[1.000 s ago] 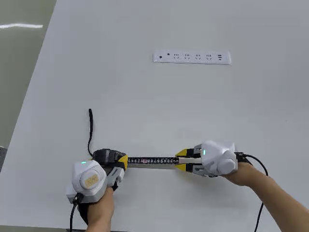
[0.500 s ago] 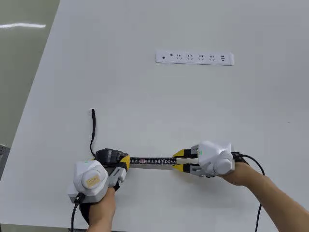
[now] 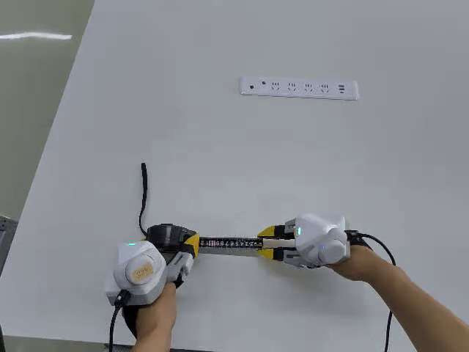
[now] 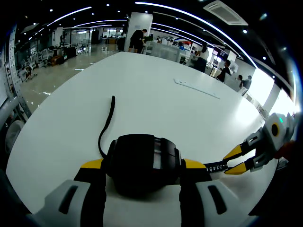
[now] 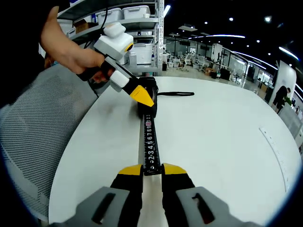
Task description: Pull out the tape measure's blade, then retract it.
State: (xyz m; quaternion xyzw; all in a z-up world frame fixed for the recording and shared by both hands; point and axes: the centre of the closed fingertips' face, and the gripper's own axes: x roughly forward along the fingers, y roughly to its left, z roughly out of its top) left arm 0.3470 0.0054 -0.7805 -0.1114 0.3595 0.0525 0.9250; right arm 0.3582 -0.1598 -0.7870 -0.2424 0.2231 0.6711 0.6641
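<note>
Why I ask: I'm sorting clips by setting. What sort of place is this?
Likely a big open-plan office or lab hall: long ceiling light strips, a shelving rack stacked with bins, and rows of office chairs and desks behind the wide white workbench with its power strip.

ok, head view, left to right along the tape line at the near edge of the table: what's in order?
Left gripper shut on the tape measure case (they overlap, one spot) → blade → right gripper shut on the blade's end → person's hand.
</note>
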